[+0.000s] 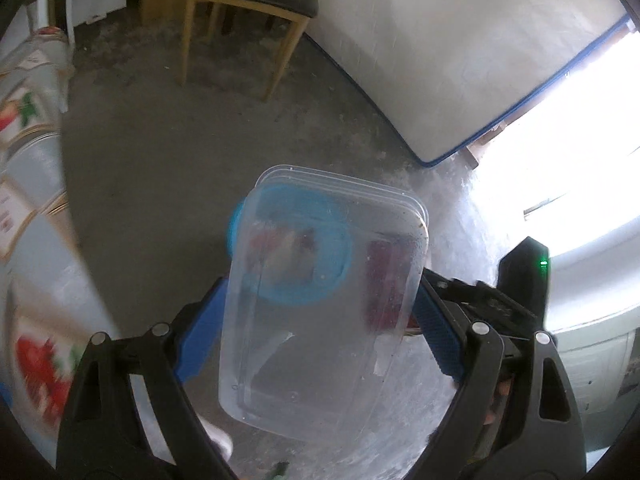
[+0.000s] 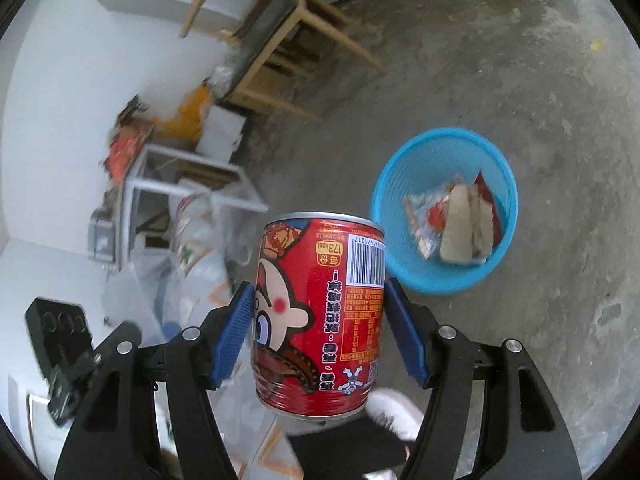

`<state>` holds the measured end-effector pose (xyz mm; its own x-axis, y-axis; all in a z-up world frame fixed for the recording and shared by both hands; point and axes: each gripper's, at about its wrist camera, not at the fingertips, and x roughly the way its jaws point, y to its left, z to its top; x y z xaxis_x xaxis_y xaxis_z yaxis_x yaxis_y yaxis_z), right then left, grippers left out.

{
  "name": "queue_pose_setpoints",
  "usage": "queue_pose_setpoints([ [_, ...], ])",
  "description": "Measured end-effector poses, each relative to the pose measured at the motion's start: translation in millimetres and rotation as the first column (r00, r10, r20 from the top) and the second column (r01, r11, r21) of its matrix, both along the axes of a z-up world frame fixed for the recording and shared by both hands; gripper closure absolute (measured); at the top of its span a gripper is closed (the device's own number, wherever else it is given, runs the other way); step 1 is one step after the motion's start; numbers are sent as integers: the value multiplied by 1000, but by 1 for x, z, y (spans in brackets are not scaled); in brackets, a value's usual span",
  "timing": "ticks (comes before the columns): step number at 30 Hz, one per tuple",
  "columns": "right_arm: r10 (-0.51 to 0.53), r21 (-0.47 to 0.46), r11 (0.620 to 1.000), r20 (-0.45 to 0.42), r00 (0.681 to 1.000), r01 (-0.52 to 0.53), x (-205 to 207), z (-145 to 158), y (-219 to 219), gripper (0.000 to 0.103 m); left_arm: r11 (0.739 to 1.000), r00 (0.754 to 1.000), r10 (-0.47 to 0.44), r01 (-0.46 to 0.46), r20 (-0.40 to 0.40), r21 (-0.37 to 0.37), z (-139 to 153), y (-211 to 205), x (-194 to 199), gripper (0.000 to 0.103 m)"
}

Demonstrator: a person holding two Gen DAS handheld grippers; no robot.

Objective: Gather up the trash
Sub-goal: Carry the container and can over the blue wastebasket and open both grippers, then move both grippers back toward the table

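Observation:
In the left wrist view my left gripper (image 1: 320,312) is shut on a clear plastic food container (image 1: 320,320) and holds it in the air above the floor. Through its clear wall shows the blue trash basket (image 1: 240,220), below and just beyond it. In the right wrist view my right gripper (image 2: 318,304) is shut on a red drink can (image 2: 316,312) with a cartoon face, held upside down. The blue trash basket (image 2: 400,176) stands on the floor ahead and to the right of the can. It holds several wrappers (image 2: 452,220).
A wooden chair (image 1: 248,4) stands on the concrete floor ahead, a white mattress (image 1: 460,52) leans at the right. A table with a patterned cloth (image 1: 28,184) is at the left. The right view shows the chair (image 2: 280,48), boxes and clutter (image 2: 168,152) by the wall.

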<state>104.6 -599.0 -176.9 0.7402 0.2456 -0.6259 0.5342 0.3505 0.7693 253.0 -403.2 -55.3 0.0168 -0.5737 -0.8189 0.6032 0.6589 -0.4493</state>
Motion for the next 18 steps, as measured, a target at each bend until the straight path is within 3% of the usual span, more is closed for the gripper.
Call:
queue_pose_setpoints([
  [3,-13,13,1000,-44,999,13,22,-27,-23,34,999,999,-10,9,-41,-39,-12,-33,19,16],
  [7,-84,-63,995,-196,977,73,25,-65,-42,31,1000,998,14,-14,-57,8,-34,-54,30,15],
  [11,-124,-30,992,-195,973,121,0,-84,-36,31,1000,997,-29,29,-75,3,-43,-44,16,15],
  [18,-142,-53,989,-187,972,135,-34,-86,-23,31,997,998,-70,70,-5,-31,-25,-21,8,15],
])
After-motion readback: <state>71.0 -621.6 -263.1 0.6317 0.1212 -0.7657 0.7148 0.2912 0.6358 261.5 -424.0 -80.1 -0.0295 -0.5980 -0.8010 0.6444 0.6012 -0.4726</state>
